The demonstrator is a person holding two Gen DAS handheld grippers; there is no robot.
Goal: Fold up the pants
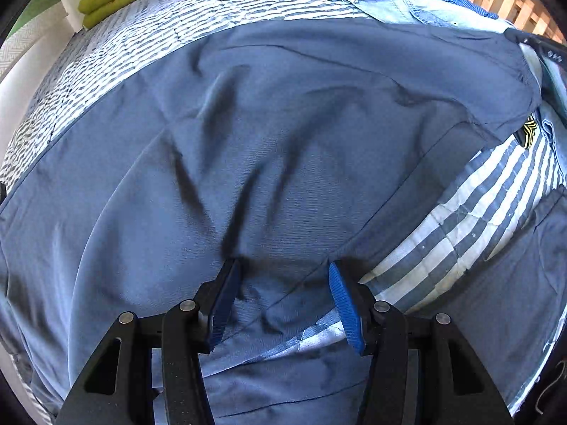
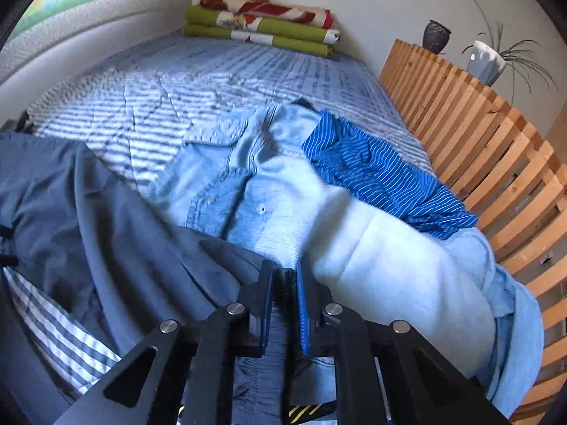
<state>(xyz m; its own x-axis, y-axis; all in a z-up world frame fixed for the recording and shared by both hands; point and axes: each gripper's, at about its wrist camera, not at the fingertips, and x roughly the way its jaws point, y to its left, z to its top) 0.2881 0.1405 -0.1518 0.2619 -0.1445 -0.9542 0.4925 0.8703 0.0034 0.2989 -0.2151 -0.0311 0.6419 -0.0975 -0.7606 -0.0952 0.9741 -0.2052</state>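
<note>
Slate-blue pants [image 1: 283, 134] lie spread and creased over a blue-and-white striped bedspread [image 1: 471, 209]. My left gripper [image 1: 282, 264] points down at them and is open. Its blue pads [image 1: 345, 304] stand apart over a seam near the cloth's edge, not pressing on it. In the right wrist view the same pants [image 2: 117, 219] run off to the left. There my right gripper [image 2: 285, 272] is shut, and a fold of the pants' edge is pinched between its narrow pads. Gathered waistband cloth [image 2: 258, 372] shows below its fingers.
A pale denim shirt [image 2: 283, 191] and a bright blue striped shirt [image 2: 375, 173] lie just beyond the right gripper. A wooden slatted rail [image 2: 496, 163] runs along the bed's right side. Folded green and red blankets [image 2: 262, 24] sit at the far end.
</note>
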